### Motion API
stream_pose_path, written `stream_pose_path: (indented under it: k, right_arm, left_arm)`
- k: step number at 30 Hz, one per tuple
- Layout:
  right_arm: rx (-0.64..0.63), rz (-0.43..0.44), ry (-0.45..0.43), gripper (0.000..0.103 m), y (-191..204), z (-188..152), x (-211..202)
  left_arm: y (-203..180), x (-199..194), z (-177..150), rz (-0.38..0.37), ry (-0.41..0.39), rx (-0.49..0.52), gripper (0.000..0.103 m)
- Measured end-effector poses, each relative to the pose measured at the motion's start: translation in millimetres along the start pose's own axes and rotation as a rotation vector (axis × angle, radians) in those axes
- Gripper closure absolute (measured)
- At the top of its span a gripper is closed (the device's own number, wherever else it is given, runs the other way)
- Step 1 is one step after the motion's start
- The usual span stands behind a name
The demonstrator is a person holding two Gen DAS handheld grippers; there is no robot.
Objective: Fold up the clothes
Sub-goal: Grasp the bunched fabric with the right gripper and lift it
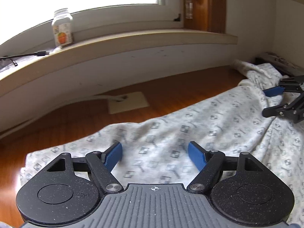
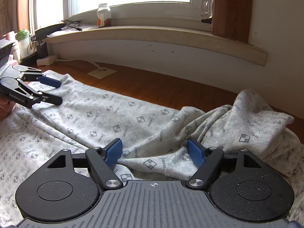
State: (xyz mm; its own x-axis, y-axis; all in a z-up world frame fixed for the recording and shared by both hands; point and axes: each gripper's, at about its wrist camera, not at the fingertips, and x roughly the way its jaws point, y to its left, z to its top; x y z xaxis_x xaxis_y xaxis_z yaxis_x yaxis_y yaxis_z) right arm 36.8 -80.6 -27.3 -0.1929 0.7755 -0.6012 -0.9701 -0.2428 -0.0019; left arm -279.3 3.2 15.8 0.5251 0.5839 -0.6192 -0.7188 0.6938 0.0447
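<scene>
Left wrist view: the left hand-held gripper [image 1: 154, 154] hangs with jaws spread wide, gripping nothing, over the flat end of the patterned garment [image 1: 190, 125] spread on the wooden bench [image 1: 152, 87]. At the garment's bunched end the right hand-held gripper [image 2: 154, 153] is also wide open, a raised fold between its blue fingers [image 2: 195, 153]. Beyond the garment, a jar [image 1: 62, 30] stands on the windowsill [image 1: 133, 43].

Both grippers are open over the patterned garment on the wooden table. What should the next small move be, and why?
Probably lower the right gripper and close it on the bunched fold between its open jaws. The garment lies fairly flat near the left gripper, also open, but is crumpled at the right end, so that part seems to need gripping and pulling straight first.
</scene>
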Motion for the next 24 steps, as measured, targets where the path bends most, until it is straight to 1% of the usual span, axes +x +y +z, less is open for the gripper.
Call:
stream_pose_path:
  k: [4,9,13,16,17,19,21,23,24]
  right_arm:
    - [-0.006,-0.003,0.001,0.028,4.7,13.3,19.0]
    - [-0.007,-0.002,-0.003,0.028,11.7,29.6,40.5]
    - [-0.003,-0.002,-0.026,0.028,12.1,28.5,34.7]
    - [0.000,-0.003,-0.044,0.028,12.4,27.6,30.3]
    - [0.001,-0.003,-0.050,0.027,12.5,27.3,28.9]
    - [0.003,-0.003,-0.062,0.026,12.7,26.7,26.0]
    - [0.017,-0.002,-0.060,0.025,6.6,27.4,15.7]
    - [0.035,-0.001,-0.052,0.025,-1.9,28.5,2.8]
    - [0.044,-0.001,-0.049,0.025,-6.1,29.1,-3.6]
  left_arm:
    - [32.2,10.5,4.9,0.041,0.003,-0.039,0.023]
    - [54.2,13.3,6.3,0.066,0.004,-0.057,0.023]
    - [54.5,9.7,5.6,0.096,0.001,-0.045,0.020]
    - [44.4,5.1,7.0,0.125,-0.002,0.021,0.020]
    - [42.6,3.1,10.2,0.109,0.009,0.035,0.020]
    - [42.5,-2.8,22.4,0.051,0.022,0.032,0.019]
    - [42.8,-8.1,38.8,0.020,0.009,0.030,0.015]
    - [42.4,-11.3,54.1,0.002,-0.020,0.039,0.000]
    - [41.1,-9.6,59.9,-0.005,-0.033,0.047,0.000]
